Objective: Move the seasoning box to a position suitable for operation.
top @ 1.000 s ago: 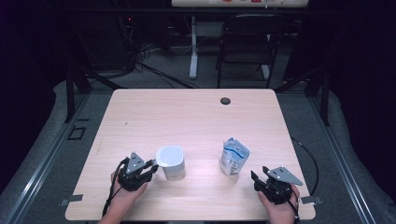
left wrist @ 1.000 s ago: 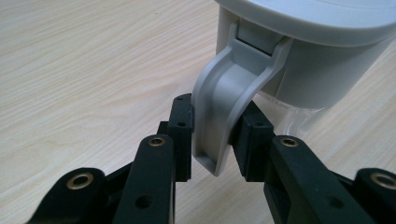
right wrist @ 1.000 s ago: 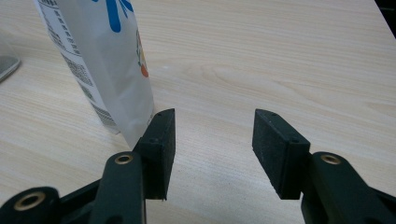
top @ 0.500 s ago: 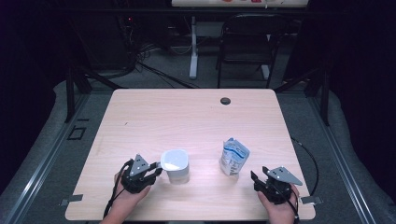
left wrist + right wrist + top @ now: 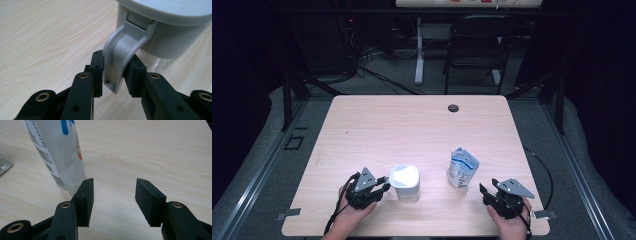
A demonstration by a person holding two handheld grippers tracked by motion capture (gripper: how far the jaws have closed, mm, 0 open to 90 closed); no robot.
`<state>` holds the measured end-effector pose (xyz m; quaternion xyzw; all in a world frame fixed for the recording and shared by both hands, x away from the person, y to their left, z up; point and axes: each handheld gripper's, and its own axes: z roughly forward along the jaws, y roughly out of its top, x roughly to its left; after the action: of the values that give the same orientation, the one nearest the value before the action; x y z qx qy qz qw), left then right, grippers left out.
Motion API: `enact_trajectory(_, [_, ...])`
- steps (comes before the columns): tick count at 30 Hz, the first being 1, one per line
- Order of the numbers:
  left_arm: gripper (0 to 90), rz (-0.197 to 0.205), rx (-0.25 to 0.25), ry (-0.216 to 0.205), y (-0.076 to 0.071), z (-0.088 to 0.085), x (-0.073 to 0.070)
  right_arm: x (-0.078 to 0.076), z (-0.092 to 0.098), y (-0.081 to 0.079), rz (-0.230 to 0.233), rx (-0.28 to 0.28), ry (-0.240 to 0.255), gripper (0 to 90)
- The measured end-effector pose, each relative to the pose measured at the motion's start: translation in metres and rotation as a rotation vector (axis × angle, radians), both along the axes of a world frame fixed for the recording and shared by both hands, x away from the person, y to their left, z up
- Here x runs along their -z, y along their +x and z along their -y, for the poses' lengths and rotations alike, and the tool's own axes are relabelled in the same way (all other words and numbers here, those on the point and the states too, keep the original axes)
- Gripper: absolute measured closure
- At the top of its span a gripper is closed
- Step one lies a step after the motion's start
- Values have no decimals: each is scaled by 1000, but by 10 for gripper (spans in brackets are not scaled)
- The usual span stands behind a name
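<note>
Left gripper (image 5: 113,72): jaws clamped on grey handle (image 5: 120,57) of white lidded jug (image 5: 404,182). Jug upright on wooden table (image 5: 412,125), near front edge, left of white pouch (image 5: 462,167). Pouch upright, well apart from jug. Right gripper (image 5: 113,200): jaws spread, nothing between pads; left pad just beside pouch's lower corner. In high view, right gripper (image 5: 492,194) sits right of pouch.

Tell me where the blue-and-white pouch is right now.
In the high view the pouch stands upright on the table's near right part, right of the white jug and just ahead-left of the right gripper.
</note>
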<state>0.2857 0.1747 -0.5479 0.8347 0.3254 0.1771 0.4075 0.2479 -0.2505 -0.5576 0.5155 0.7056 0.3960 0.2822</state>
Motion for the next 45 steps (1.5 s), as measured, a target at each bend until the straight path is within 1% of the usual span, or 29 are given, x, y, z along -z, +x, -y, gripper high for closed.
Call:
enact_trajectory(3, [696, 1, -3, -10, 0, 0, 0, 0, 0, 0, 5, 2, 0, 490])
enact_trajectory(4, [676, -1, -8, -38, 0, -2, -1, 0, 0, 0, 5, 2, 3, 490])
enact_trajectory(5, [662, -7, -9, -40, -1, -3, -2, 0, 0, 0, 9, 4, 10, 489])
enact_trajectory(7, [619, -20, -13, -55, 0, -5, -3, 0, 0, 0, 8, 3, 7, 489])
enact_trajectory(8, [614, -26, -16, -62, 0, -6, -3, 0, 0, 0, 7, 3, 7, 489])
enact_trajectory(10, [598, -29, -12, -56, -1, -8, -5, 0, 0, 0, 9, 4, 7, 489])
enact_trajectory(11, [596, -30, -13, -61, -1, -8, -6, -1, 0, -1, 5, 4, -1, 489])
enact_trajectory(13, [597, -24, -18, -52, -2, -8, -7, -2, 0, -1, 5, 6, 0, 492])
enact_trajectory(14, [599, -23, -18, -57, -3, -8, -7, -2, 0, -1, 7, 9, 0, 499])
enact_trajectory(16, [602, -32, -4, -66, -4, -9, -10, -3, 0, -2, 10, 7, 6, 533])
enact_trajectory(18, [601, -43, 15, -67, -5, -11, -14, -5, 0, -4, 11, 1, -2, 574])
enact_trajectory(20, [601, -36, 26, -67, -7, -12, -17, -8, 0, -6, 21, -2, -4, 614])
enact_trajectory(22, [596, -42, 42, -83, -8, -14, -20, -11, 0, -8, 33, -2, -7, 656])
enact_trajectory(23, [592, -42, 42, -83, -8, -14, -20, -13, 0, -10, 38, -6, -8, 671])
enact_trajectory(24, [590, -25, 53, -86, -8, -17, -24, -14, 1, -11, 43, -4, -8, 692])
enact_trajectory(26, [581, -20, 52, -96, -8, -20, -27, -17, 1, -12, 51, -6, -9, 734])
enact_trajectory(29, [576, -15, 37, -120, -7, -23, -30, -21, -1, -15, 80, -10, -7, 762])
enact_trajectory(30, [575, -12, 31, -120, -6, -25, -31, -22, -1, -15, 84, -19, -6, 762])
enact_trajectory(31, [575, -13, 22, -129, -5, -26, -32, -23, -3, -15, 84, -28, -2, 759])
enact_trajectory(34, [569, -14, -9, -137, -3, -29, -33, -23, -7, -16, 60, -65, 16, 724])
enact_trajectory(35, [568, -18, -13, -145, -3, -30, -33, -23, -9, -17, 53, -65, 2, 698])
enact_trajectory(36, [568, -23, -16, -144, -2, -31, -33, -23, -10, -17, 53, -64, -4, 681])
enact_trajectory(38, [569, -20, -20, -143, -1, -32, -34, -27, -12, -19, 67, -51, -14, 669])
enact_trajectory(39, [569, -23, -26, -137, -1, -32, -35, -29, -14, -20, 71, -51, -3, 670])
enact_trajectory(40, [569, -23, -37, -141, -1, -33, -36, -31, -15, -22, 73, -53, -5, 674])
enact_trajectory(41, [569, -21, -43, -145, -1, -33, -36, -33, -16, -23, 84, -58, -11, 680])
enact_trajectory(43, [569, -26, -46, -150, -1, -34, -37, -34, -16, -24, 85, -61, -17, 695])
enact_trajectory(44, [563, -18, -59, -142, 0, -34, -37, -37, -17, -26, 73, -91, -6, 713])
enact_trajectory(45, [553, -17, -59, -138, 0, -34, -38, -37, -17, -26, 71, -97, -1, 711])
